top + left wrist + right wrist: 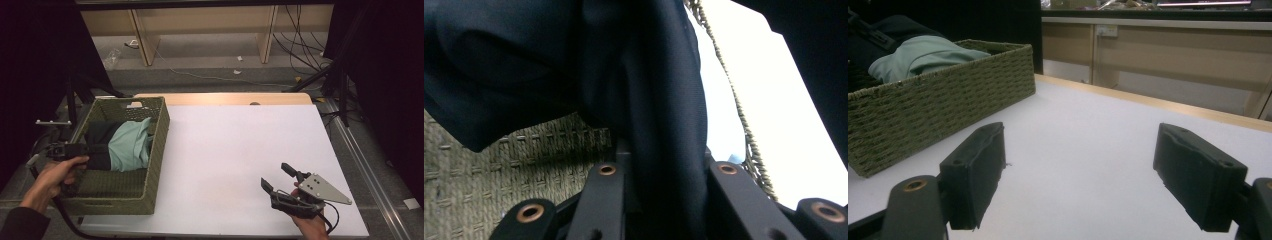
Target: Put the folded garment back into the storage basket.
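Closest to the lens in the left gripper view, the left hand-held gripper has its two black jaws pressed onto a fold of dark cloth, which runs up the middle of the frame from between them. In the high view this left hand-held gripper sits at the left edge of the woven basket, gripped by the left hand.

The white worktop takes up the centre of the high view. The basket stands on its left part, its long axis running from the lower edge of the frame toward the top.

Inside the basket the dark cloth lies at the left, and a pale green cloth rests against it on the right, its length reaching across the basket toward the right wall.

At the lower right of the high view, the right hand-held gripper is just above the worktop with its jaws wide apart and nothing between them, pointing toward the upper left.
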`<action>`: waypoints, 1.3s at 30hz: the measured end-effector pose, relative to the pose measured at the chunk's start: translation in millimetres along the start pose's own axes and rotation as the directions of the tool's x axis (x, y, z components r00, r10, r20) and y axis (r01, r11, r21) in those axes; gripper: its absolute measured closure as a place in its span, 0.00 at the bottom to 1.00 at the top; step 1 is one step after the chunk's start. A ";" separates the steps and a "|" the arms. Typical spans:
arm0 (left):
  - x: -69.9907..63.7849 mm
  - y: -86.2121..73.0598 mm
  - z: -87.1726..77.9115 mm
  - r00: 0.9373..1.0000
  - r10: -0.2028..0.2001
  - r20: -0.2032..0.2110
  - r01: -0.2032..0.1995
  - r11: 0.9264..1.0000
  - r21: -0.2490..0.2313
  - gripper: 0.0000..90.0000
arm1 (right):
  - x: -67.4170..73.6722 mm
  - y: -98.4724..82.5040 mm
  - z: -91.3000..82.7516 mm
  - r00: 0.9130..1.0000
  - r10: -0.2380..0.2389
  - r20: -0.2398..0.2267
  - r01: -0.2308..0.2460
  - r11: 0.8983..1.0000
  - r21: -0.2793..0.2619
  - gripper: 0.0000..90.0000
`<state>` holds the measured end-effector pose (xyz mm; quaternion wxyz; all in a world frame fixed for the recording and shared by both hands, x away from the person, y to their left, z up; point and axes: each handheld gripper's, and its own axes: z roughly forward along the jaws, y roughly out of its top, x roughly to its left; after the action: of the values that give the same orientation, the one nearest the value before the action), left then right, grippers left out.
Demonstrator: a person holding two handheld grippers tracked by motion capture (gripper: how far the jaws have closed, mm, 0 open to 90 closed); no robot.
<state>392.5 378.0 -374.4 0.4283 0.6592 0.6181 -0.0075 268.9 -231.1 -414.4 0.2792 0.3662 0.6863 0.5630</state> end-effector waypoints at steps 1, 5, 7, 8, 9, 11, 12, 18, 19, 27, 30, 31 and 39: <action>0.7 -0.6 1.9 1.000 0.000 -0.004 0.000 1.000 0.003 0.85 | 0.1 0.2 -0.5 1.000 -0.002 0.002 0.002 1.000 0.005 0.24; 2.6 -4.8 10.6 1.000 0.018 -0.020 -0.017 0.999 0.036 0.84 | -0.7 0.3 -0.6 1.000 -0.001 0.003 0.001 1.000 0.000 0.24; 3.2 -7.3 14.8 0.999 0.025 -0.029 -0.023 0.998 0.051 0.84 | -0.7 0.5 -0.3 1.000 -0.001 0.003 0.001 1.000 -0.001 0.24; 3.9 -9.1 17.3 0.999 0.024 -0.031 -0.023 0.998 0.059 0.84 | -0.7 0.5 -0.3 1.000 -0.001 0.003 0.001 1.000 -0.001 0.24; 4.9 -10.3 18.8 0.999 0.021 -0.030 -0.019 0.998 0.063 0.84 | -0.3 0.1 0.1 1.000 -0.002 0.002 0.002 1.000 -0.004 0.24; 6.8 -12.7 22.0 1.000 0.013 -0.026 -0.011 0.998 0.069 0.84 | -0.1 0.5 -0.4 1.000 -0.003 0.003 0.003 1.000 0.000 0.24; 7.3 -13.5 23.1 1.000 0.012 -0.028 -0.010 0.997 0.073 0.84 | -0.3 0.4 -0.3 1.000 -0.002 0.002 0.002 1.000 0.000 0.24; 7.9 -18.0 30.9 0.996 0.031 -0.087 -0.023 0.995 0.098 0.82 | 0.0 0.5 -0.7 1.000 -0.004 0.002 0.004 1.000 0.002 0.24; 7.9 -18.4 31.4 0.994 0.041 -0.103 -0.030 0.994 0.103 0.82 | 0.0 0.5 -0.7 1.000 -0.004 0.002 0.004 1.000 0.002 0.24; 9.0 -20.8 33.7 0.978 0.044 -0.203 -0.019 0.992 0.122 0.69 | -0.1 0.6 -0.6 1.000 -0.002 0.001 0.002 1.000 -0.002 0.24; 9.4 -20.4 33.9 0.971 0.039 -0.234 -0.010 0.992 0.123 0.63 | 0.1 0.7 -0.6 1.000 -0.003 0.001 0.003 1.000 0.000 0.24; 9.5 -20.2 34.0 0.969 0.038 -0.244 -0.007 0.992 0.126 0.58 | 0.1 0.7 -0.6 1.000 -0.004 0.000 0.004 1.000 0.000 0.24; -2.9 -15.5 29.4 0.922 0.054 -0.384 -0.023 0.996 0.086 0.21 | 0.0 0.6 -0.7 1.000 -0.002 0.001 0.002 1.000 0.001 0.24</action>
<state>394.4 356.7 -400.0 0.2717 0.6764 0.6763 0.1062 268.4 -231.4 -413.7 0.2799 0.3657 0.6870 0.5621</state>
